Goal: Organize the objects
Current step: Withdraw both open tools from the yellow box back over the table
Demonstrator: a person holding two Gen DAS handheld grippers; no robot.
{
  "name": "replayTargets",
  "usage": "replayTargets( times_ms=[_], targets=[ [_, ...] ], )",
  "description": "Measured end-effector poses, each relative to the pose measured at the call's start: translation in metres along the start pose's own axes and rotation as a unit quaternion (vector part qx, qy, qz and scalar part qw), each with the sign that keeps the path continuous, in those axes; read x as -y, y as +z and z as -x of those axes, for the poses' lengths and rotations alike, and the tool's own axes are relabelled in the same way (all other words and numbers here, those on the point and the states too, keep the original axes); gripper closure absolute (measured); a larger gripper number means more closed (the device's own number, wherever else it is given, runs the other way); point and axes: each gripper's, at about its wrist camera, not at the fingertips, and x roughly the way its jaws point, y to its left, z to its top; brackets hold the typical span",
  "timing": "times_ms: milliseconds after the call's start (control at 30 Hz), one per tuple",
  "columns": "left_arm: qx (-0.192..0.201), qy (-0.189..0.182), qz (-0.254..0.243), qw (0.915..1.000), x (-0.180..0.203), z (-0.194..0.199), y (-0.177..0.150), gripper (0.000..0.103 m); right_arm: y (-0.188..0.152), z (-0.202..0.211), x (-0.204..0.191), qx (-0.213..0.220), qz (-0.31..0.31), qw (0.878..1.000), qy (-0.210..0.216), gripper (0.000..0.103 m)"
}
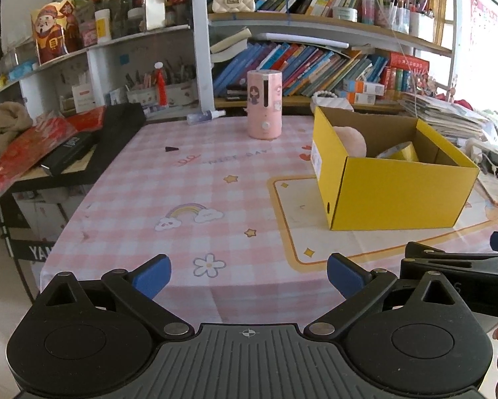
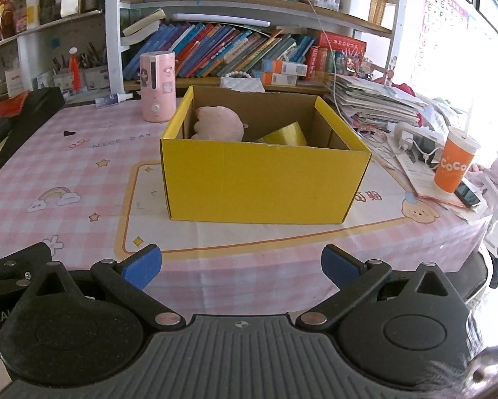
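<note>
While both grippers, left gripper (image 1: 249, 277) and right gripper (image 2: 241, 267), gape wide and empty, the upright pink plastic cylinder (image 1: 264, 103) stands far ahead of the left one, left of the open yellow cardboard box (image 2: 265, 179)

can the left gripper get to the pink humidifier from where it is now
Probably yes. The left gripper is open and empty, and the pink humidifier stands upright by itself on the checked tablecloth, with bare cloth between them. The yellow box sits off to the right, out of that path.

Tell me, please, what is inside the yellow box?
The yellow box holds a pink plush toy and a yellow tape roll; its front wall hides the floor beneath them.
</note>
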Motion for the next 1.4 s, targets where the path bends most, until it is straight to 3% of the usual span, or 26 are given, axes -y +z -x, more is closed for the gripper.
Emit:
replayTargets(
  times_ms=[400,1400],
  targets=[
    [0.000,0.039,0.004,0.9992,-0.002,-0.001,-0.002,0.002,-0.003,-0.001,-0.007,-0.008,0.006,1.000,-0.011,0.000],
    [-0.013,0.038,0.014,0.9991,-0.010,-0.006,-0.002,0.002,-0.001,-0.004,-0.014,-0.013,0.013,1.000,-0.011,0.000]
  ],
)
